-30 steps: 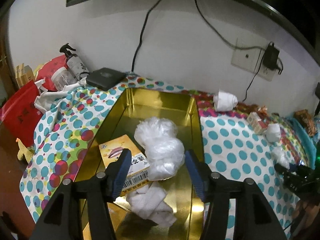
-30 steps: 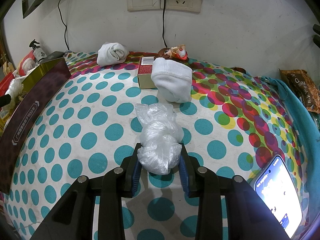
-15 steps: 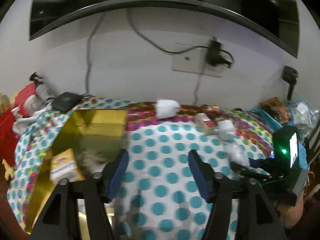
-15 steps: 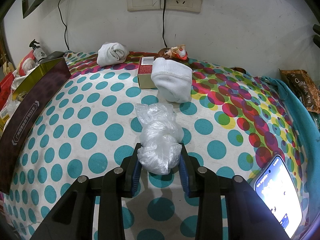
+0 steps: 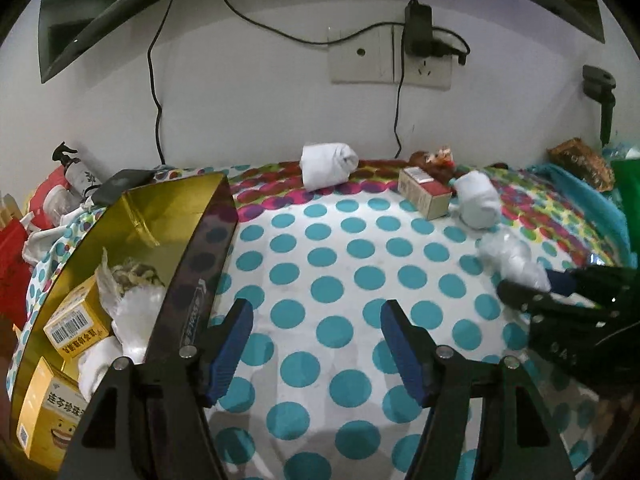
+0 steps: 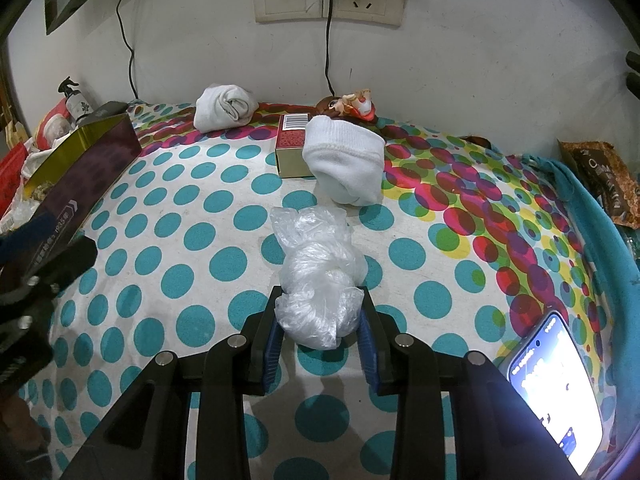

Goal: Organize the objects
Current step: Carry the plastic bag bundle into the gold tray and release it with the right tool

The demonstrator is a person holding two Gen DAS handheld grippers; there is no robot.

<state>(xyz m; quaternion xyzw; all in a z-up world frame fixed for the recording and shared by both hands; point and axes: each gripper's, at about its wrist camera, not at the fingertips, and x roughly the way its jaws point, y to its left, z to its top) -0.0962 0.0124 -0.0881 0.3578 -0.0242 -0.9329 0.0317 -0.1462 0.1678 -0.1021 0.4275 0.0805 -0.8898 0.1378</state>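
Observation:
My right gripper [image 6: 318, 322] is shut on a knotted clear plastic bag [image 6: 316, 276] that rests on the dotted cloth; it also shows in the left wrist view [image 5: 512, 260]. My left gripper [image 5: 318, 344] is open and empty above the cloth, just right of the gold-lined box [image 5: 160, 216]. The box holds yellow cartons [image 5: 74, 326], a plastic bag [image 5: 132, 304] and white cloth. A rolled white sock [image 6: 224, 106], a second white sock [image 6: 344, 164] and a small red carton [image 6: 292, 146] lie near the wall.
A lit phone [image 6: 560, 384] lies at the cloth's right edge. A small figurine [image 6: 348, 102] sits by the wall. A spray bottle [image 5: 78, 168], a black device [image 5: 120, 184] and red bags [image 5: 12, 248] crowd the left. Cables hang from wall sockets [image 5: 390, 56].
My left gripper has swung right, from over the box's contents to over the bare dotted cloth beside the box. The right gripper and its plastic bag have not moved.

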